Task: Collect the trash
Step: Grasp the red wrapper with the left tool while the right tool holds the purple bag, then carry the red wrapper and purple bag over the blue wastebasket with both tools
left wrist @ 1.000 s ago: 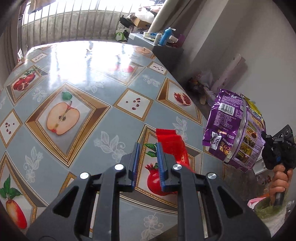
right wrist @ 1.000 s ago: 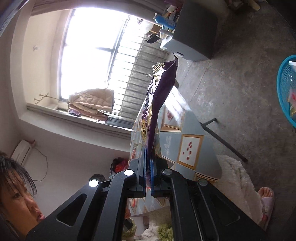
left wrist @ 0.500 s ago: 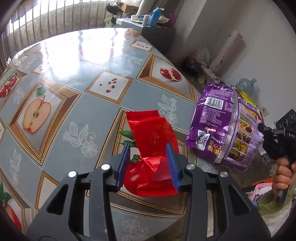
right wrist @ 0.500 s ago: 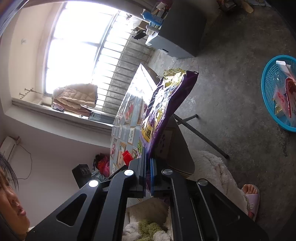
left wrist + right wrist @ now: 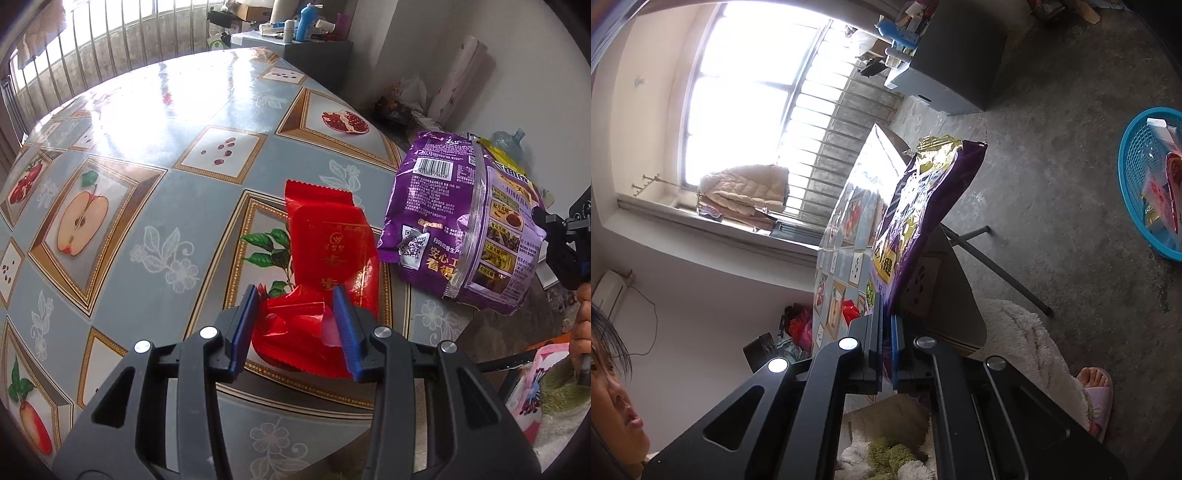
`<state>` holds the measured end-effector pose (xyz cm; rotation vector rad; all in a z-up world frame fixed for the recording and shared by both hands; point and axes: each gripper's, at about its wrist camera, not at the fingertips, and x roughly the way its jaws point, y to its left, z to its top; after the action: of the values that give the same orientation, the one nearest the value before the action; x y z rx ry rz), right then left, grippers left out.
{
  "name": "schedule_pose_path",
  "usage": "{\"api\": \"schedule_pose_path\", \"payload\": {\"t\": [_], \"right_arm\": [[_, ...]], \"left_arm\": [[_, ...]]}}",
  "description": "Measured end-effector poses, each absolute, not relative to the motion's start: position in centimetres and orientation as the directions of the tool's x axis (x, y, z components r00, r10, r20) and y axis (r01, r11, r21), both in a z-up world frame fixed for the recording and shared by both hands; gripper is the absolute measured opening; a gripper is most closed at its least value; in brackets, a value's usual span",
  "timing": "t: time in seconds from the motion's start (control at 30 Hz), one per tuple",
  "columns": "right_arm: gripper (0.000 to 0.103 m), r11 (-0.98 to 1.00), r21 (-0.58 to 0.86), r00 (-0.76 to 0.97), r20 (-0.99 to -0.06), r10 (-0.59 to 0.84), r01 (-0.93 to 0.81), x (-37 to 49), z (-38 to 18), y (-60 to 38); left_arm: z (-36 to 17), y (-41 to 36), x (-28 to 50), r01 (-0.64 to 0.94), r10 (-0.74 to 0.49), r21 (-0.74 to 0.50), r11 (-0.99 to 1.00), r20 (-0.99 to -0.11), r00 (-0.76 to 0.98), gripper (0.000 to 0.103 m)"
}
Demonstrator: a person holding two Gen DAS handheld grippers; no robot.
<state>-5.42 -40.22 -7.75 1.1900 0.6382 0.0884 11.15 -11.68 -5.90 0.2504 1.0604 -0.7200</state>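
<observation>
The left gripper (image 5: 297,325), jaws just opened partway, straddles the near end of the red wrapper (image 5: 327,254) on the table (image 5: 155,122); its length runs straight ahead. The right gripper (image 5: 885,350) pinches the purple snack bag (image 5: 923,206).

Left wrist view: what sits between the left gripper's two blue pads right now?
The crumpled near end of the red wrapper, lying on the table. The left gripper has just been opening; its pads straddle the wrapper without pressing it.
</observation>
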Motion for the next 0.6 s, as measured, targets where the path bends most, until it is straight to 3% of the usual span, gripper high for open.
{"api": "schedule_pose_path", "payload": {"t": [0.37, 0.6], "right_arm": [[0.004, 0.391, 0.883, 0.821, -0.415, 0.391, 0.260, -5.3, -7.7, -40.2], [0.004, 0.389, 0.884, 0.821, -0.413, 0.394, 0.259, -5.1, -7.8, -40.1]], "left_arm": [[-5.0, -11.0, 10.8, 0.649, -0.410, -0.095, 0.754, -0.841, 0.353, 0.013], [-4.1, -10.7, 10.7, 0.648, -0.420, -0.087, 0.757, -0.824, 0.379, 0.011]]}}
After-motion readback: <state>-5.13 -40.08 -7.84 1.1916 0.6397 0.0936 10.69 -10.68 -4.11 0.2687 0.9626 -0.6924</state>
